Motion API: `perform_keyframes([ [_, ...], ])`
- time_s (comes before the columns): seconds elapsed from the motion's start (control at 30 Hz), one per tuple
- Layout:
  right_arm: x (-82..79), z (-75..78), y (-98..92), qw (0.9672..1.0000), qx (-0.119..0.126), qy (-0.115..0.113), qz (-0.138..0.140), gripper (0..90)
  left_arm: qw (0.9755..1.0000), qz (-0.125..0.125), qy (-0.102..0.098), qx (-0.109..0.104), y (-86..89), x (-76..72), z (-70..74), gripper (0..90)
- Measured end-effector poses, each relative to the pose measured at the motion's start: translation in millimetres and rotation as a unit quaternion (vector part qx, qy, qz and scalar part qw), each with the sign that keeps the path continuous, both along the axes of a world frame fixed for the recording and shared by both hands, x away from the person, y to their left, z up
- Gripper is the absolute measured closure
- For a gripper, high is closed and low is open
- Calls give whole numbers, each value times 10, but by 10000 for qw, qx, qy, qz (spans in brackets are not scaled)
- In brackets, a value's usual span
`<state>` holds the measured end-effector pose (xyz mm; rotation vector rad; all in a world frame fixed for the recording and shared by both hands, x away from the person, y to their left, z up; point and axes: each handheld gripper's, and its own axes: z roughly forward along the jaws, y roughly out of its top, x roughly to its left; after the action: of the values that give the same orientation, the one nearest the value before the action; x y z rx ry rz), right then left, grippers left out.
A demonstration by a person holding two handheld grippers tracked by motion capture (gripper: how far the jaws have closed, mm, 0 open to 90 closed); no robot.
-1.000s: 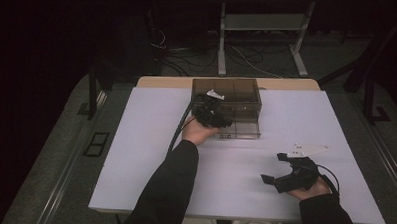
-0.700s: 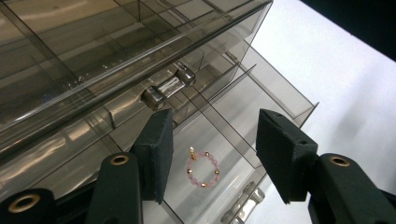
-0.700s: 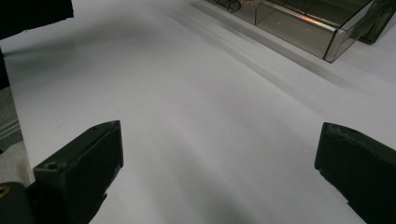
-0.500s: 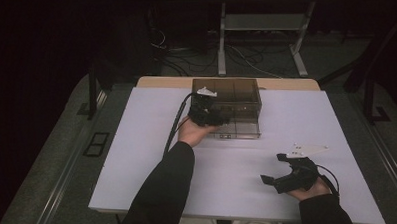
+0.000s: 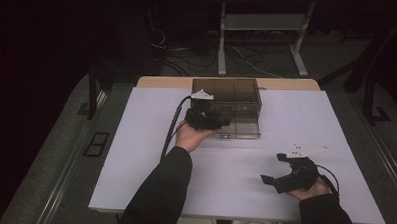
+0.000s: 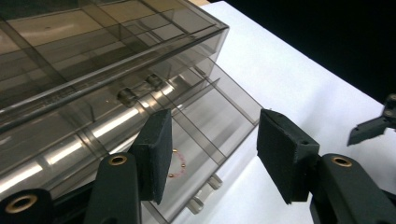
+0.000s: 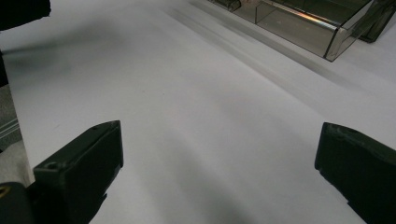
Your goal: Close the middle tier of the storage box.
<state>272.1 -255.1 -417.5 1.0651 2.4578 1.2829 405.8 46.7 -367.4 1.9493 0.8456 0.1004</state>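
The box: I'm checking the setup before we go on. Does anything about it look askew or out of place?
Yes: the smoky clear box has its bottom drawer pulled partway out toward the person, past the box's front. The left hand-held gripper hangs open in front of it. A small pinkish ring lies inside. No damage shows.

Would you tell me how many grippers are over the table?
2: the left gripper at the clear plastic box, the right gripper near the table's front right.

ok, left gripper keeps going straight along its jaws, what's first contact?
Likely the smoky clear box: the left gripper points at its pulled-out lower drawer, jaws apart with nothing clamped. The left pad looks nearest the drawer, though depth is hard to judge.
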Motion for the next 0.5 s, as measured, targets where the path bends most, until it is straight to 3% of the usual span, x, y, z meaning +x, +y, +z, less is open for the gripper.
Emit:
perform_keyframes([
  [0.5, -2, 0, 0, 10000, -2, 6, -10, 5, 9998, -168, 38, -67, -24, -122, -49, 448],
])
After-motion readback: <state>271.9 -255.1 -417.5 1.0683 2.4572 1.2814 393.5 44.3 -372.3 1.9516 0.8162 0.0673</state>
